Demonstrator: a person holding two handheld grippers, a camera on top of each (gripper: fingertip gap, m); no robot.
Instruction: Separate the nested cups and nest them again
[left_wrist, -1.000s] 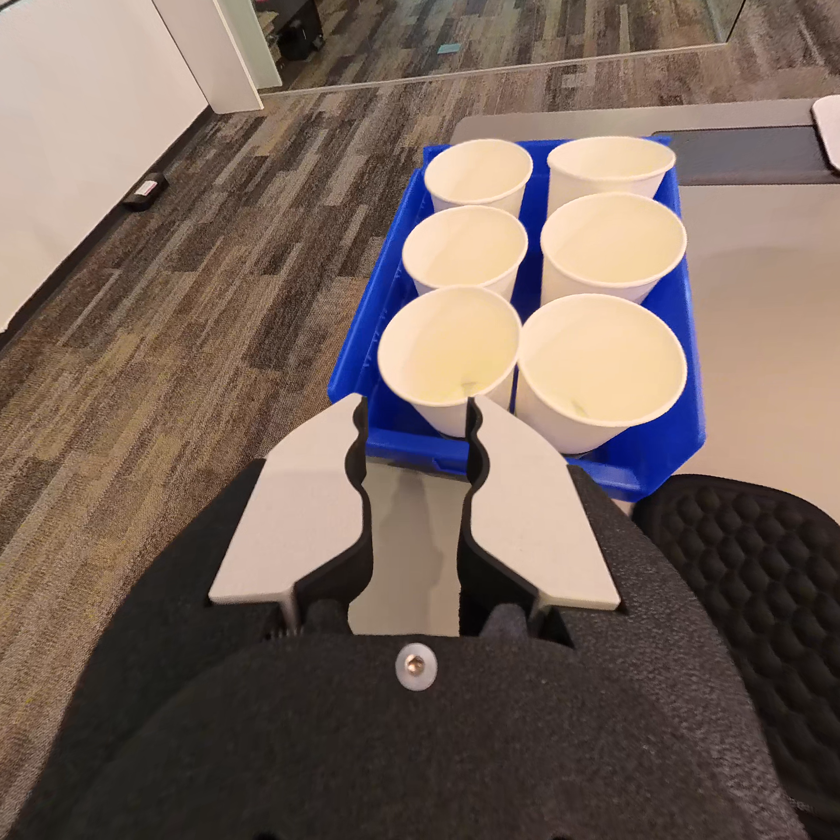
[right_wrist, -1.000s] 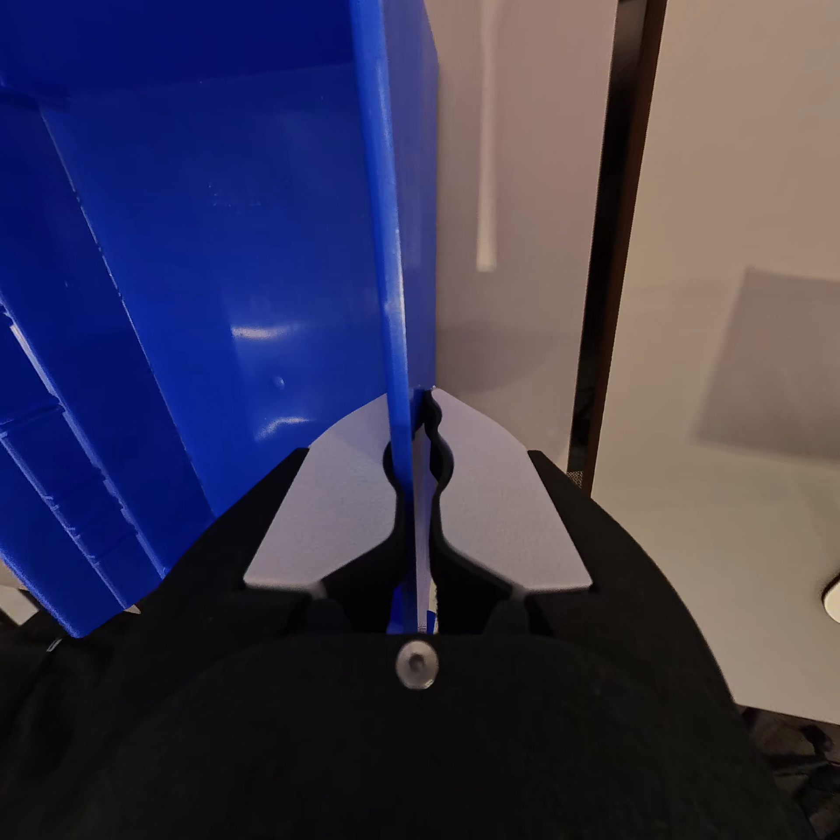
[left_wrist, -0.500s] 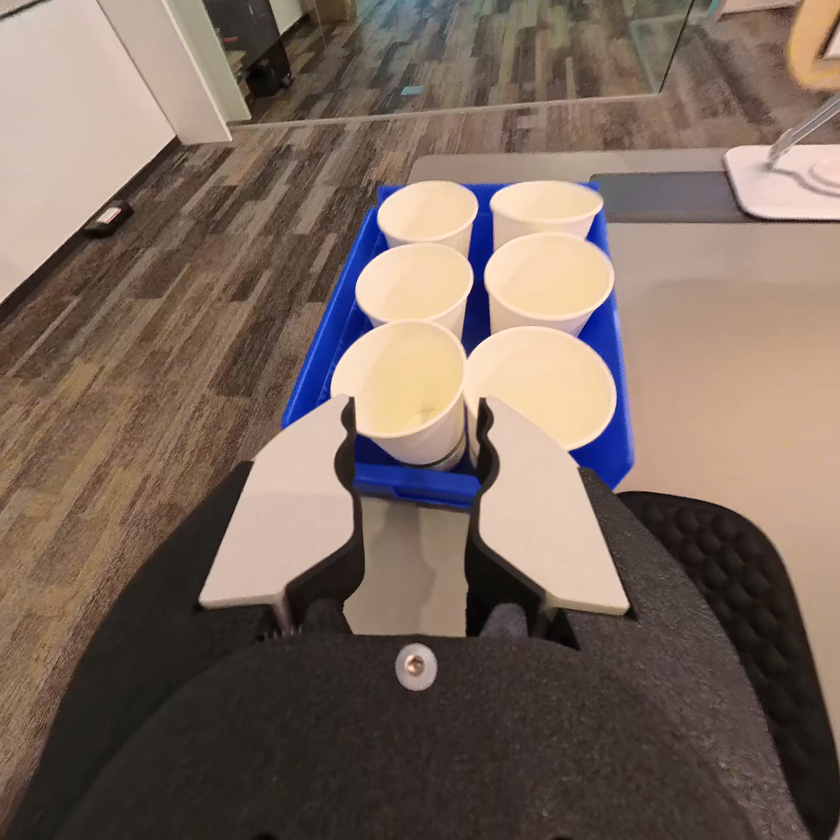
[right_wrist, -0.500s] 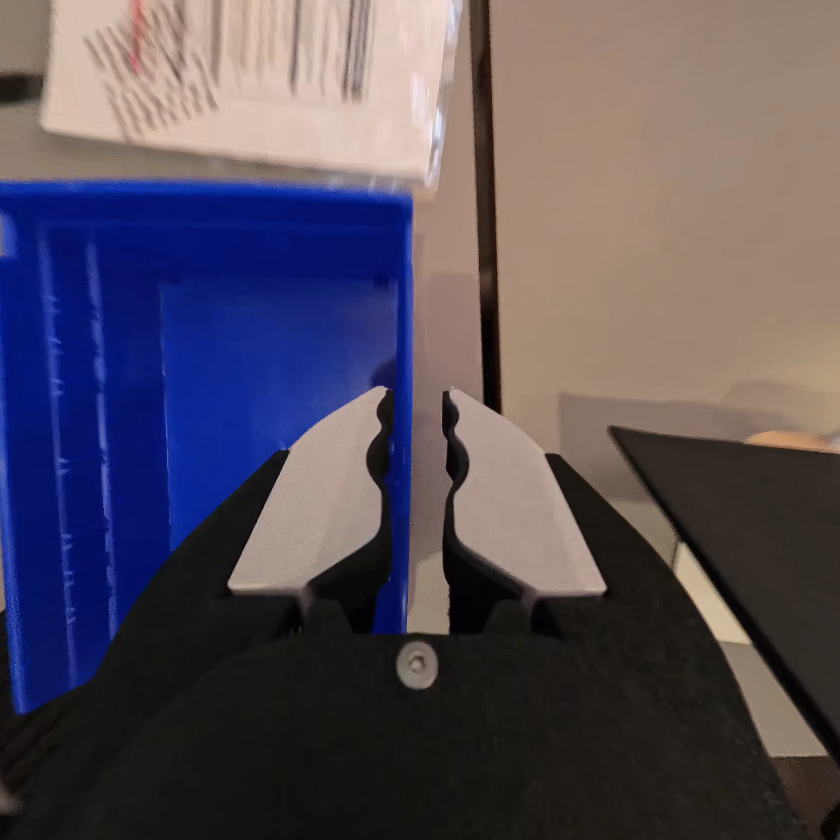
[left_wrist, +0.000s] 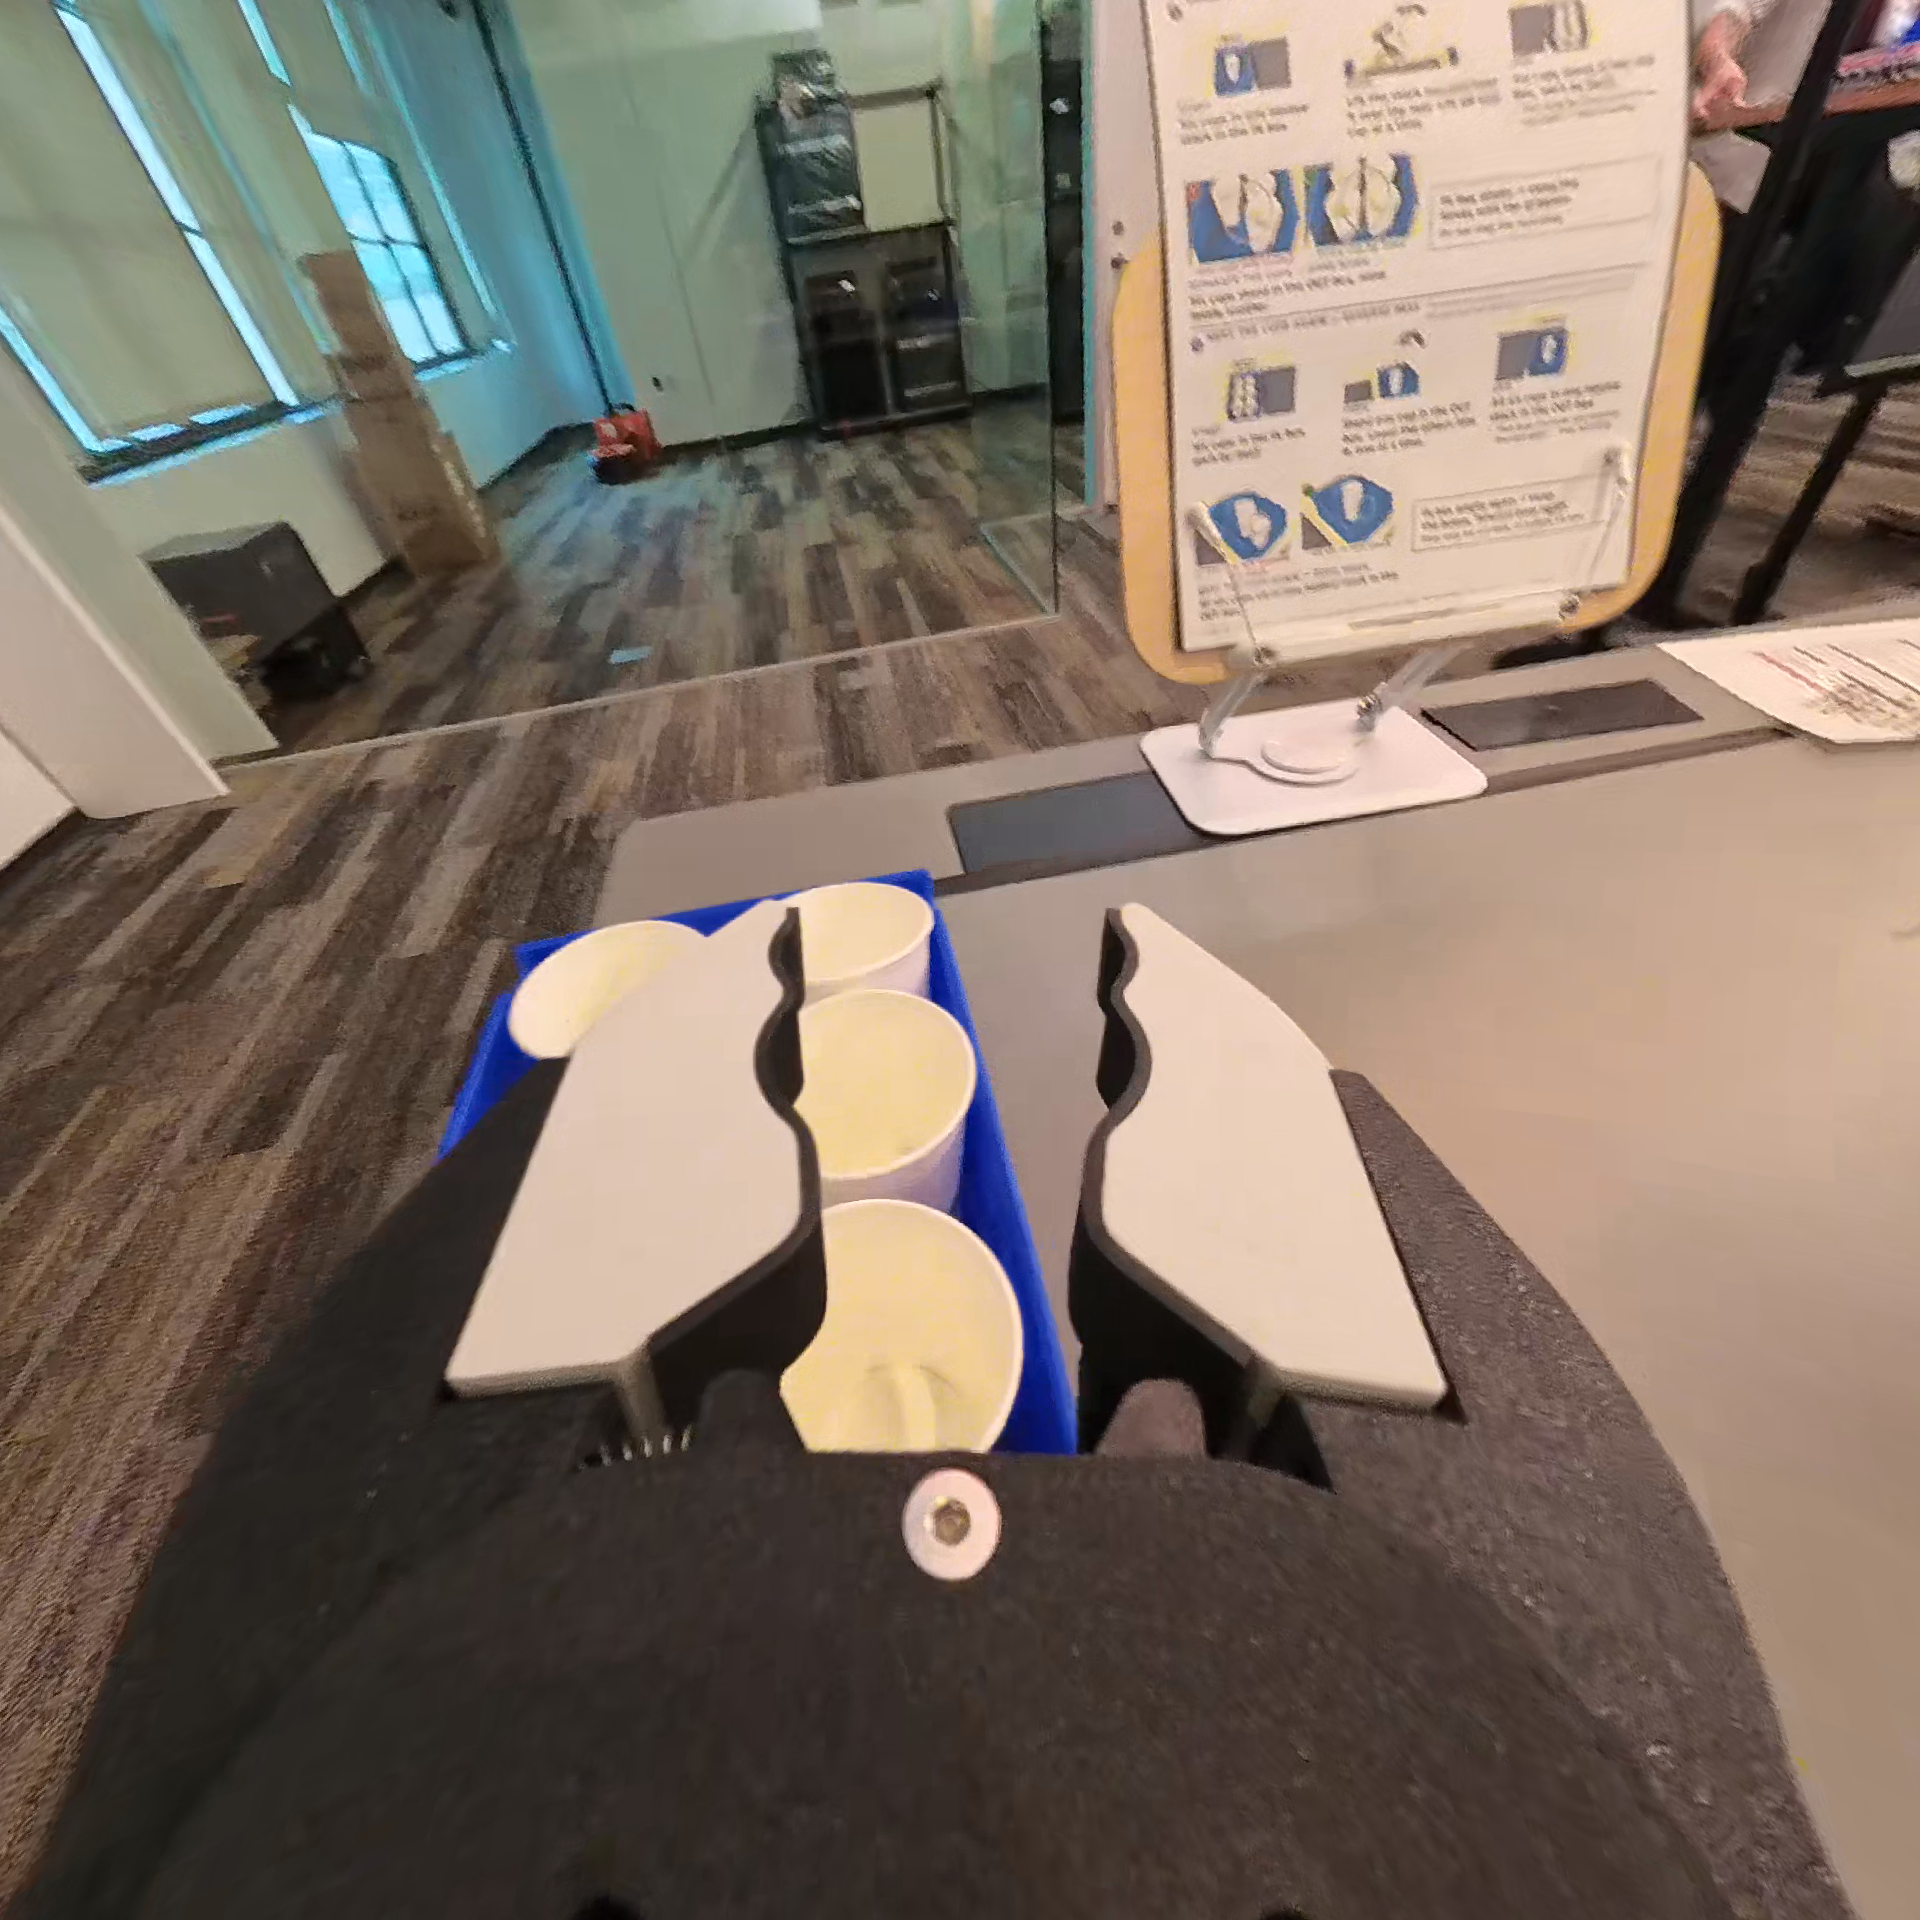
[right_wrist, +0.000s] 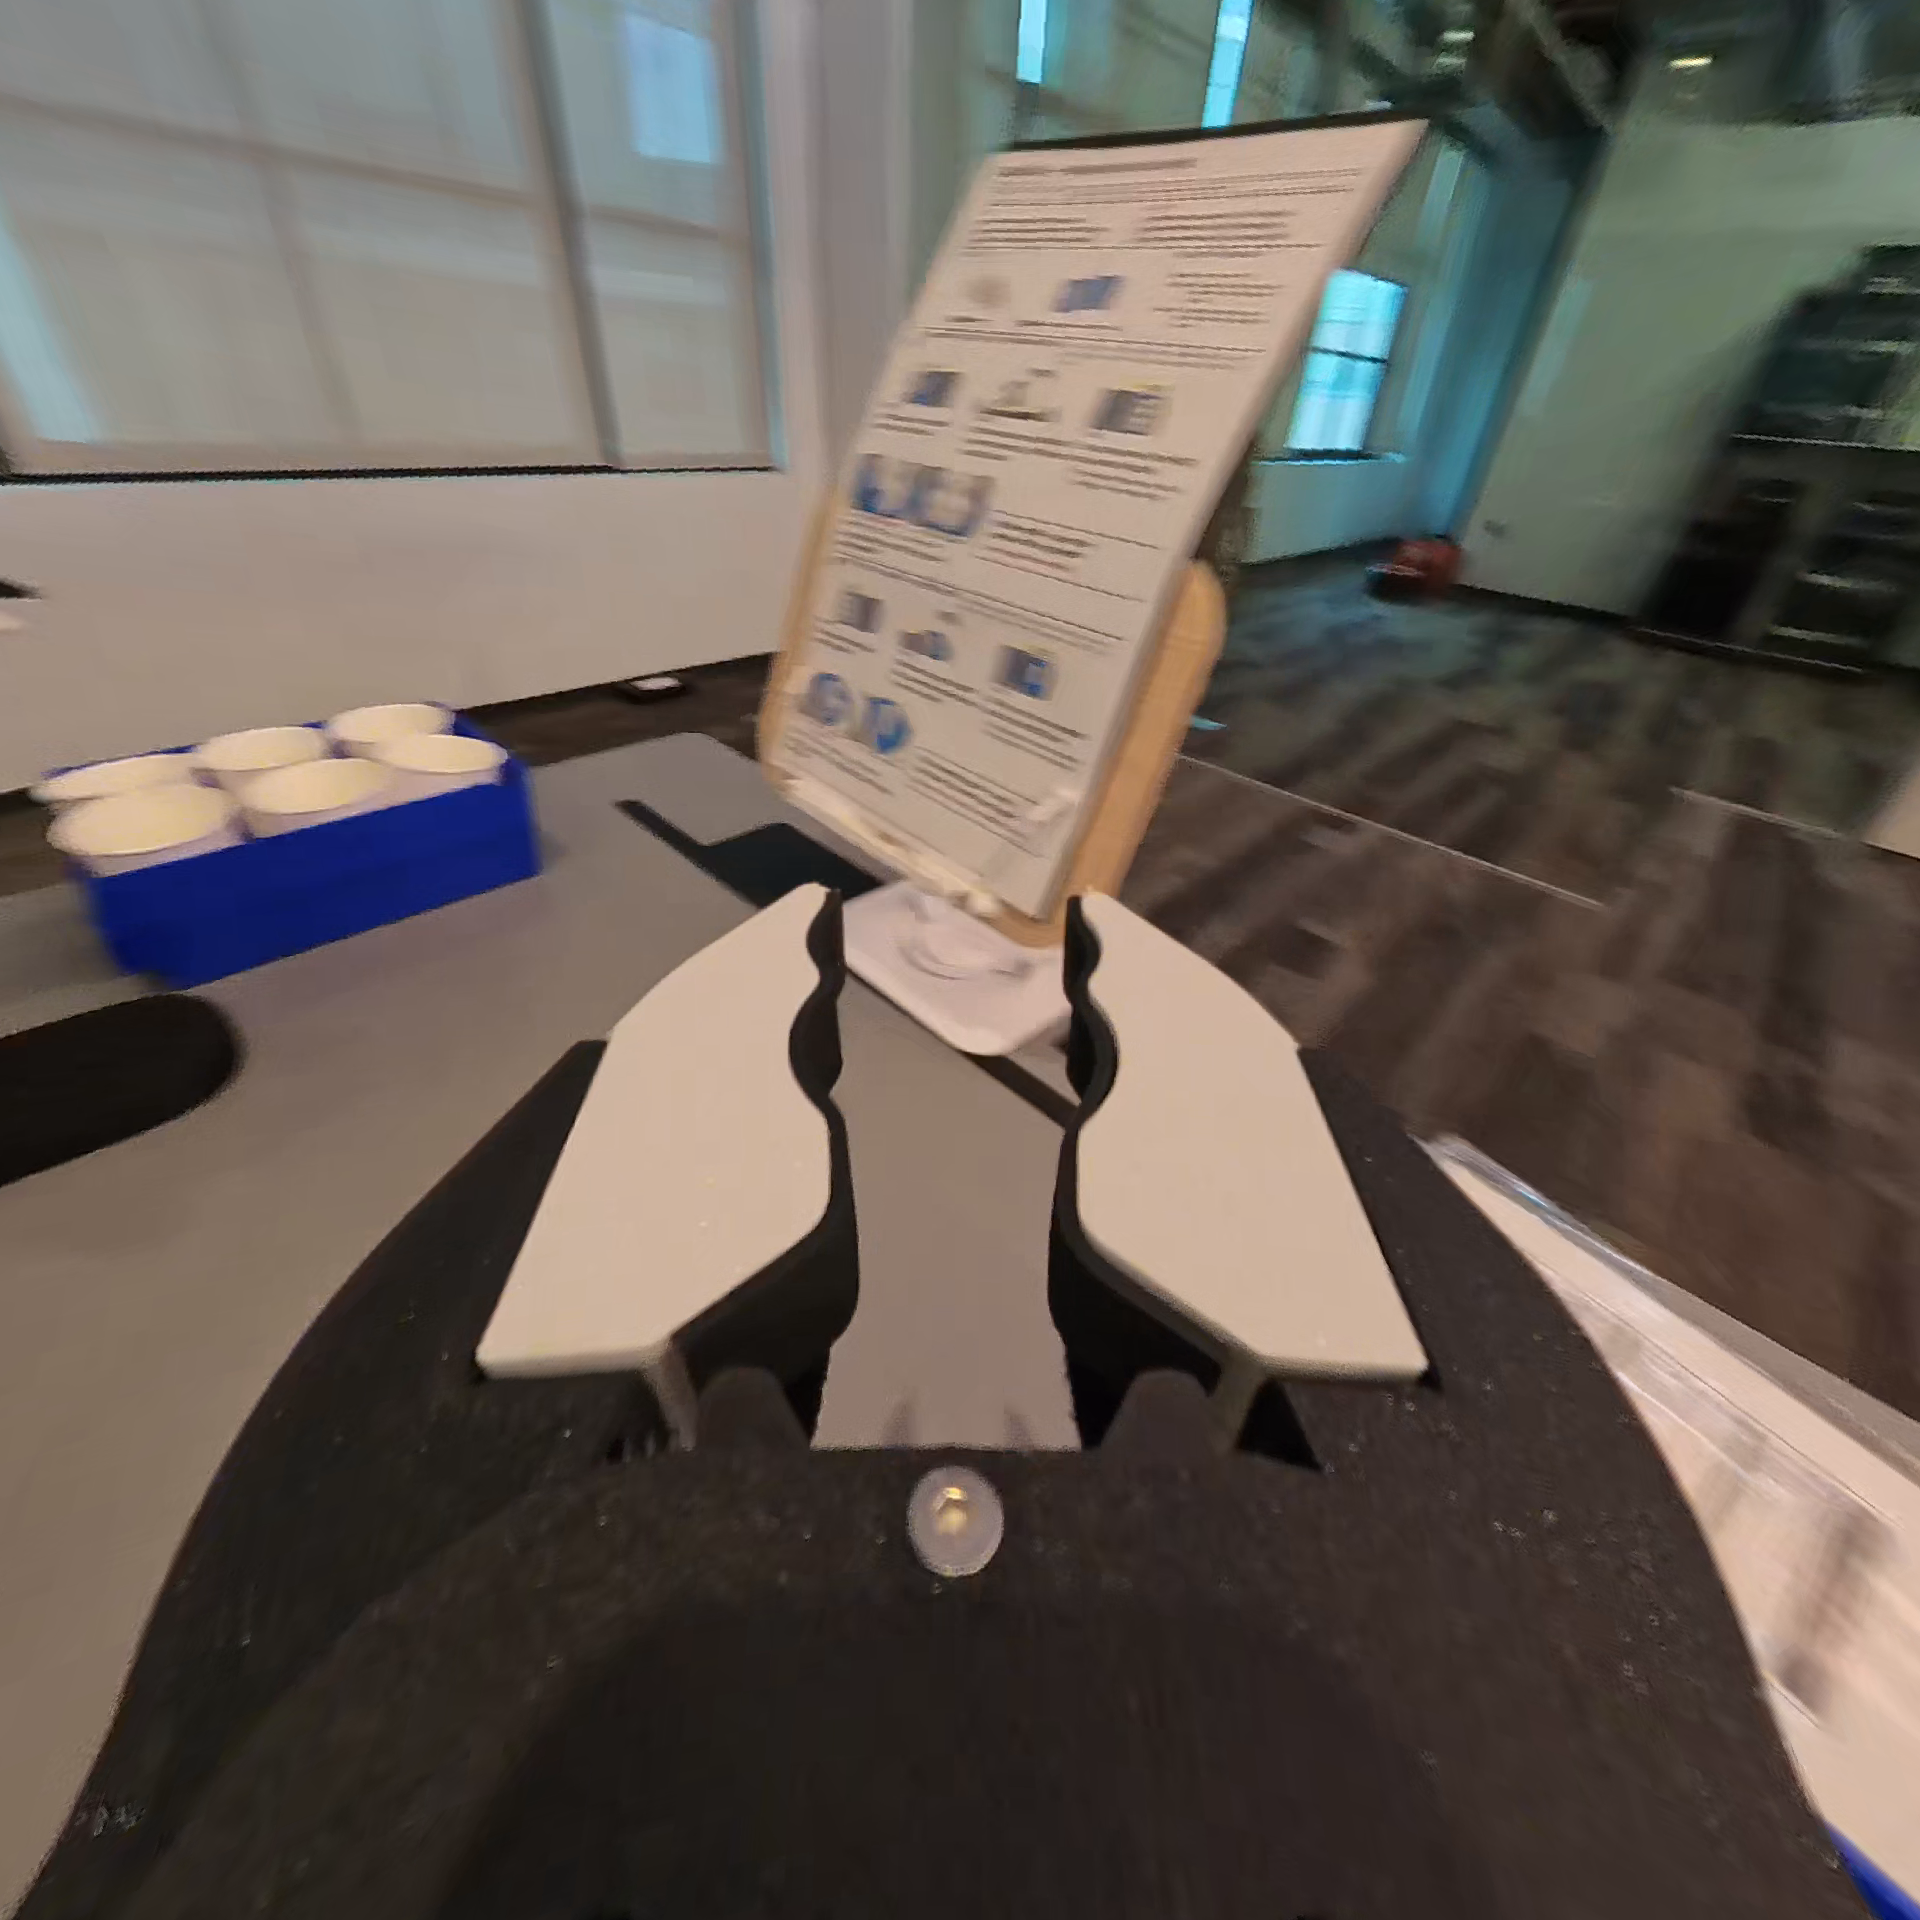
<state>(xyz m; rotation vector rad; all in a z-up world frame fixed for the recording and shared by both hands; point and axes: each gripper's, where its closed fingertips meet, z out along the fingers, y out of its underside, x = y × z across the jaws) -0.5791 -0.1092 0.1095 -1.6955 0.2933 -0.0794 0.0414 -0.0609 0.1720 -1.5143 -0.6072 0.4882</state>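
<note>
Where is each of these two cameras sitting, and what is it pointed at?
Left wrist view: on the left gripper, above the blue plastic bin of white paper cups; own open fingers show.
Right wrist view: on the right gripper, facing the instruction board on a stand; open fingers show.
Shared: bin, cups, board, grey table.

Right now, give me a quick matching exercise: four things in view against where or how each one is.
Things:
1. white paper cups
2. blue bin
3. instruction sheet on its stand
4. left hand-held gripper

States:
A. open, holding nothing
B. upright at the table's far edge
C. standing separately, six in two rows
D. on the table's left side, holding cups

Pairs: 1-C, 2-D, 3-B, 4-A
</note>
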